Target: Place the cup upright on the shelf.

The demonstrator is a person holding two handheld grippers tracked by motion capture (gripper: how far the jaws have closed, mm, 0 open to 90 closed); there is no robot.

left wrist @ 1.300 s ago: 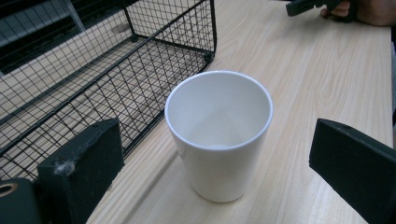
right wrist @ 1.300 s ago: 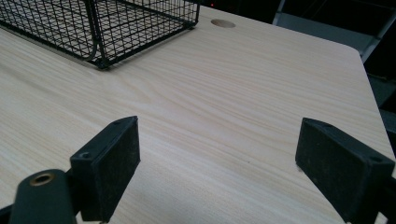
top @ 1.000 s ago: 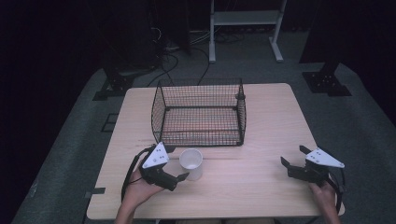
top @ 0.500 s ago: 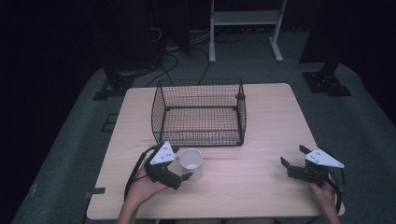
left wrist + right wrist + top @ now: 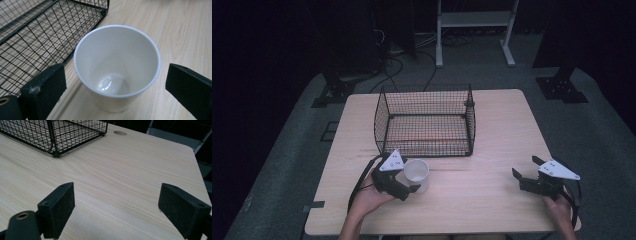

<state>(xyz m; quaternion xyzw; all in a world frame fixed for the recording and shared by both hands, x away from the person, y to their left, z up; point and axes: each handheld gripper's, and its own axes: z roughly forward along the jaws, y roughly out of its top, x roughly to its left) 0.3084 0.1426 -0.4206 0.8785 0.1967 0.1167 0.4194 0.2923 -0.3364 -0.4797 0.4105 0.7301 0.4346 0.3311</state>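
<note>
Dim room — grey floor point(image 5: 287, 165), white rack point(image 5: 474, 20).

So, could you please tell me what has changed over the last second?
The left hand-held gripper moved forward toward the wire basket, bringing its open jaws to either side of the white cup; they are not closed on it. The cup, basket and open right hand-held gripper stayed put.

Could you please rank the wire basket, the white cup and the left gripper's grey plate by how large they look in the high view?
1. wire basket
2. white cup
3. grey plate on the left gripper, only slightly smaller than the cup
</note>
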